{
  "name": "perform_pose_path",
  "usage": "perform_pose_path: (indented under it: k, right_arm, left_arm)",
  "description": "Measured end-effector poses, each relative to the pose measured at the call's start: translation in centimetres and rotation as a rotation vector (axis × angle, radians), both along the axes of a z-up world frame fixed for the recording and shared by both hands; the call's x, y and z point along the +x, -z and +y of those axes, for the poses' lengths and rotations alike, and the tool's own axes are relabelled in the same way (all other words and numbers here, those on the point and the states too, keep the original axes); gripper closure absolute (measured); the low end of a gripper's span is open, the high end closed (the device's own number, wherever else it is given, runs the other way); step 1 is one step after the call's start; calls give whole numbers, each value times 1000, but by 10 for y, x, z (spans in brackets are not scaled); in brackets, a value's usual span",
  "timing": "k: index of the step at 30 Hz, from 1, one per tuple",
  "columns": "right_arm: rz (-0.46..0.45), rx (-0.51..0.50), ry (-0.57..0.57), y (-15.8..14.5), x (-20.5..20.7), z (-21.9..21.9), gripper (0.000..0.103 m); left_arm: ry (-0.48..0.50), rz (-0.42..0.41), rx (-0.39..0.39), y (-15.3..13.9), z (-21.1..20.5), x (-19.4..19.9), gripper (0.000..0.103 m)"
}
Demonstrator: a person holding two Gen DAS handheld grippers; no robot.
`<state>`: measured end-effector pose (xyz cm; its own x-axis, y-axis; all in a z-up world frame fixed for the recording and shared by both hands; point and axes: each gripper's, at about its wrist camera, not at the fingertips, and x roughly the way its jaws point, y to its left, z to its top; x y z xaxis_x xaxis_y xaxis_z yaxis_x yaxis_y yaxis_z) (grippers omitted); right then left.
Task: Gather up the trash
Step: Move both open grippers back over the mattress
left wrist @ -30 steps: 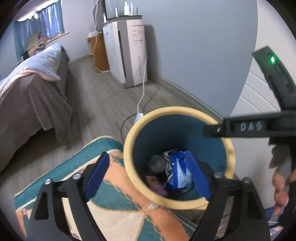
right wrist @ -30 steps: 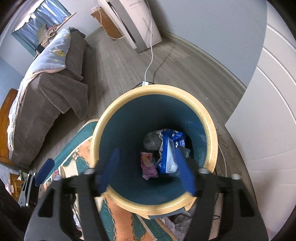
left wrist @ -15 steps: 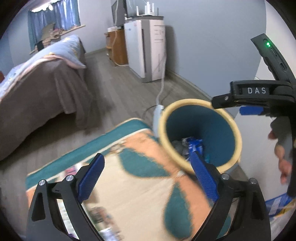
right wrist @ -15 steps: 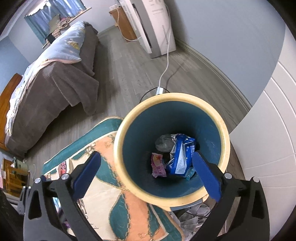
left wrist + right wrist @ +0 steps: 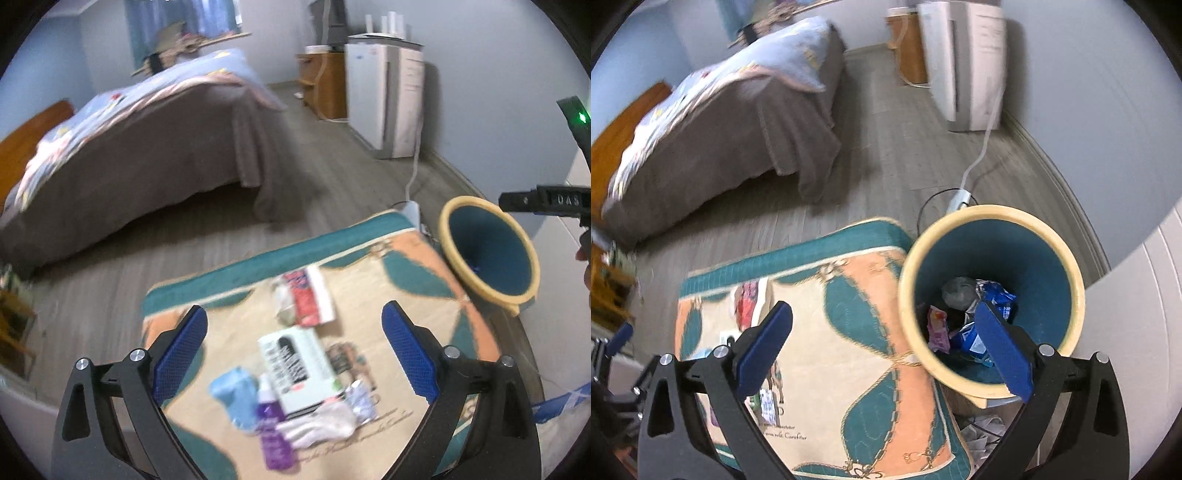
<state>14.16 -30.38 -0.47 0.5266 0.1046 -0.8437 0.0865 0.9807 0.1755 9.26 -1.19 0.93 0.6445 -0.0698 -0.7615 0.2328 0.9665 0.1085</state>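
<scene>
On the rug [image 5: 413,280], litter is clustered: white box [image 5: 297,369], red packet [image 5: 308,299], purple tube [image 5: 271,428]. Left gripper [image 5: 295,354] hovers above, fingers spread, empty. Right gripper [image 5: 882,350] likewise agape near bin [image 5: 993,218], which holds wrappers. Risk: crowded items, so pinching two or snagging rug.

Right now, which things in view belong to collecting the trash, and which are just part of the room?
Job:
bin with wrappers inside
red packet
white box
purple tube
blue wad
foil scrap
left gripper and right gripper, both open and holding nothing

Room:
rug
bed
white appliance
cord
</scene>
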Motion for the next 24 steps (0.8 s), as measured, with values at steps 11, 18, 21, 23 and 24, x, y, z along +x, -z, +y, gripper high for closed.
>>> perform_pose_path:
  k: [11, 18, 21, 23, 24]
  right_arm:
    - [26, -133, -210, 13, -5, 102, 6]
    - [45, -78, -252, 29, 1, 143, 6]
    - [68, -72, -277, 44, 5, 157, 6]
    - [97, -87, -297, 56, 9, 166, 6]
    - [101, -97, -301, 59, 10, 168, 6]
  left_arm:
    - [-165, 49, -56, 12, 71, -10, 8]
    - [-219, 71, -65, 22, 96, -6, 8]
    - [-245, 85, -78, 27, 107, -2, 8]
    - [-255, 111, -81, 34, 112, 2, 8]
    - [-258, 119, -82, 36, 113, 4, 8]
